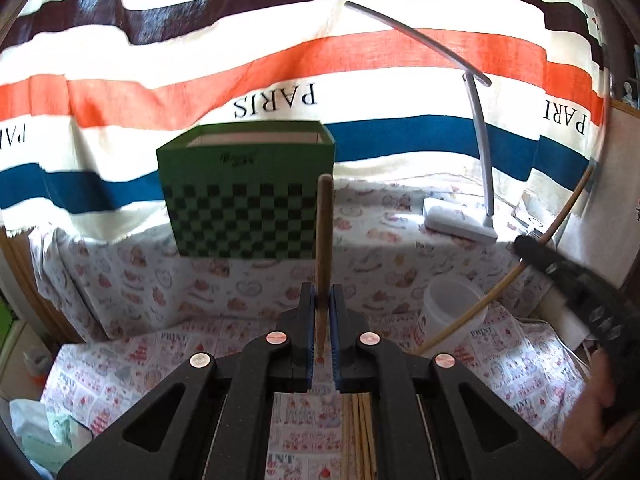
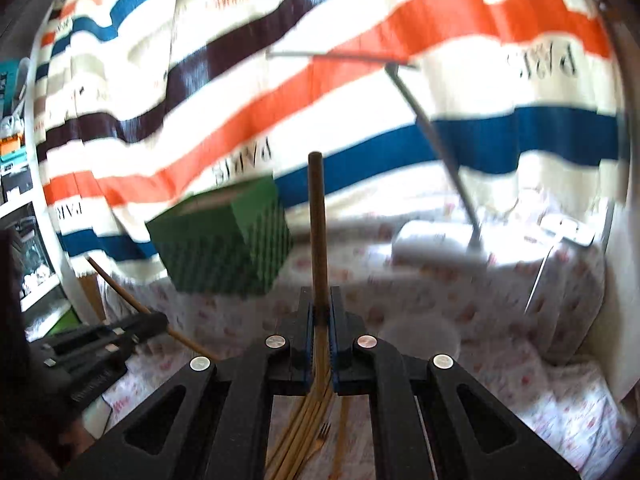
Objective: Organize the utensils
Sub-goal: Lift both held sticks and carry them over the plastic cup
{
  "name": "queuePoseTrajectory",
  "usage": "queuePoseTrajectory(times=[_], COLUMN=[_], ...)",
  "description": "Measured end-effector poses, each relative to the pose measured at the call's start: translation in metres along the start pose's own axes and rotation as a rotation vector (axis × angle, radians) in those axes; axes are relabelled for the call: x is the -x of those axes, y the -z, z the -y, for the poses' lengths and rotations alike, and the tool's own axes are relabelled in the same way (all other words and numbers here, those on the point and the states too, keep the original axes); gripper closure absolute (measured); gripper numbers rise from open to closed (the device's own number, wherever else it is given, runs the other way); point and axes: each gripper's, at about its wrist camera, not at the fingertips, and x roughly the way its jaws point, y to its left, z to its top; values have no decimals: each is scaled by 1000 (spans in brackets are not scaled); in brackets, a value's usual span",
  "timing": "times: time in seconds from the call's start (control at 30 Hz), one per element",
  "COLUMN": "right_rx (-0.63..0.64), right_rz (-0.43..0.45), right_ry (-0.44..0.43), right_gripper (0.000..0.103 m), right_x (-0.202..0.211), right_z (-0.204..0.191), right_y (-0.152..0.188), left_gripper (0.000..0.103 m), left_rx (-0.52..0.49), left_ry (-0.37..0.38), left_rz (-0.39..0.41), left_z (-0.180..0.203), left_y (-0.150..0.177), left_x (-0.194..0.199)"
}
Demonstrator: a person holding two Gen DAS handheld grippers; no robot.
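left tongs (image 1: 322,320) clamping chopstick (image 1: 324,248), green box (image 1: 246,192) beyond

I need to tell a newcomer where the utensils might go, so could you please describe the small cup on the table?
Start at the green checkered box at the back of the cloth-covered table. Nearer and to the right, in front of the white desk lamp, stands the translucent white plastic cup, the only round open container there.
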Motion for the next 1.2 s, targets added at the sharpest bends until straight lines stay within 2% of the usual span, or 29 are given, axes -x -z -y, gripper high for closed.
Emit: queuePoseTrajectory(times=[0.23, 0.4, 0.5, 0.73, 0.87, 0.97, 1.2], right_rx=[7, -16, -12, -9, -25, -42, -79], right_rz=[124, 153, 164, 175, 140, 94, -84], right_ry=[49, 57, 90, 182, 199, 199, 218], right_gripper=[96, 96, 96, 96, 96, 96, 96], right_x=[17, 12, 5, -10, -24, -38, -71], right_z=[21, 37, 44, 64, 79, 89, 100], right_y=[-32, -41, -43, -41, -39, -35, -25], left_gripper=[97, 97, 97, 97, 97, 97, 97], left_rx=[-20, -55, -67, -51, -68, -30, -5], left_ry=[45, 58, 77, 273, 261, 294, 338], left_rz=[44, 60, 62, 4, 11, 11, 76], left_z=[22, 42, 52, 76, 91, 90, 87], left_y=[-23, -35, -41, -56, -57, -61, -73], left_x=[-7, -18, -27, -55, -74, -79, -62])
